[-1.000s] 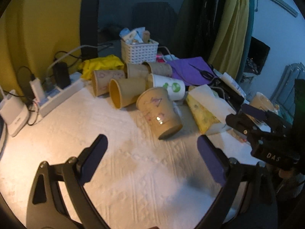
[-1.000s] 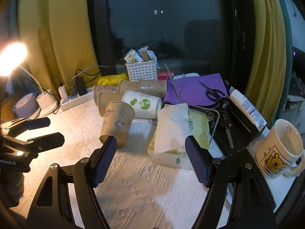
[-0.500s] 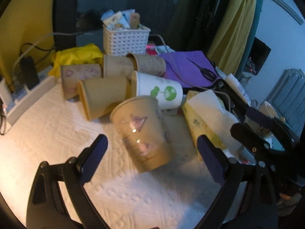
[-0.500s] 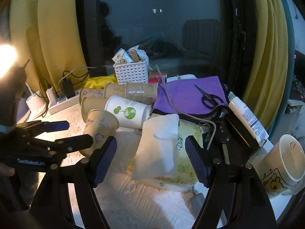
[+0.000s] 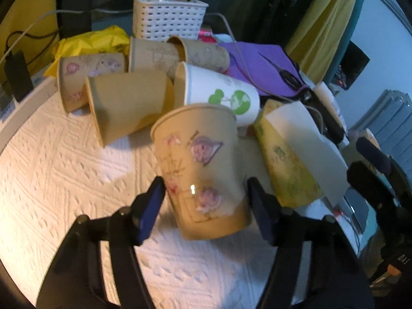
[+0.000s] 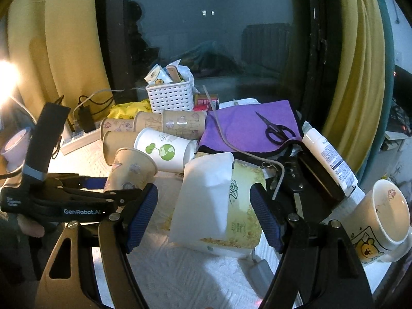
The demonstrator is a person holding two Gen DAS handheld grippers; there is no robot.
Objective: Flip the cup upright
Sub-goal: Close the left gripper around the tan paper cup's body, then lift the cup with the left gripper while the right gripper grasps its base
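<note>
A tan paper cup with pink drawings (image 5: 203, 170) stands upside down on the white towel, also in the right wrist view (image 6: 128, 172). My left gripper (image 5: 206, 200) has its fingers on either side of the cup's lower part, closed to about its width; it also shows in the right wrist view (image 6: 85, 188). My right gripper (image 6: 203, 216) is open and empty, above a tissue pack (image 6: 221, 200).
Several paper cups lie on their sides behind, one white with a green print (image 5: 221, 92). A white basket (image 5: 167, 20), purple cloth with scissors (image 6: 275, 128), lotion tube (image 6: 329, 157), ceramic mug (image 6: 383, 216) and power strip (image 6: 79, 139) surround the towel (image 5: 64, 180).
My left gripper has moved forward to the upside-down cup and its fingers have narrowed around it. My right gripper has drifted slightly over the tissue pack, still open.
</note>
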